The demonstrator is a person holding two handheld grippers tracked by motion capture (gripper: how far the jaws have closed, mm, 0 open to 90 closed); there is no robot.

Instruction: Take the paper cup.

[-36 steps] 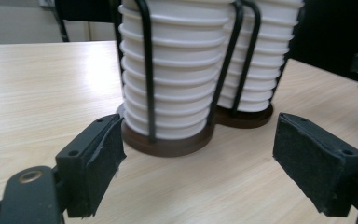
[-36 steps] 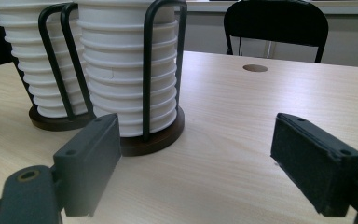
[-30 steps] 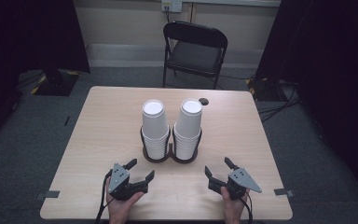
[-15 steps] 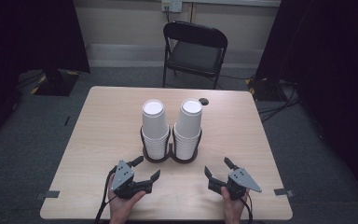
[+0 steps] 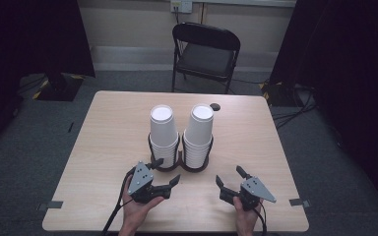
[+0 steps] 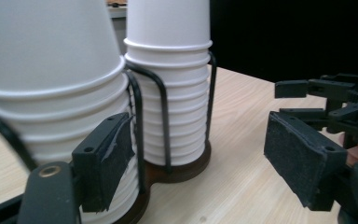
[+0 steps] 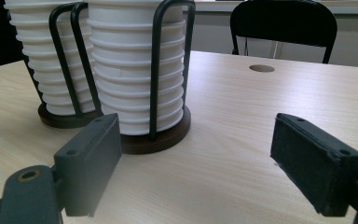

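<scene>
A pale wood-grain table (image 5: 108,147) stands in a dim room on grey carpet, and everything on it is placed here against the dark wire cup holder (image 5: 179,164) at its middle. Nearest the person's edge, the left gripper (image 5: 170,173) sits just in front of the holder's left side; its jaws have just been closing, yet they are still parted with nothing between them, one pad (image 6: 109,158) close against the left stack's lower cups in the left gripper view. The right gripper (image 5: 230,177) lies in front of the holder's right side, a little apart from it, jaws spread wide and empty. In the holder stand two stacks of white paper cups (image 5: 164,129), upside down and nested, the wire hoops (image 7: 161,65) rising beside them. The cups look light, thin-walled and easy to crush, with smooth slippery sides, so a gentle pinch across the top cup's wall above the hoops seems the safest hold. Just behind the holder is a small round hole (image 5: 215,106) in the table, and farther off a black folding chair (image 5: 204,54) by the wall.
</scene>
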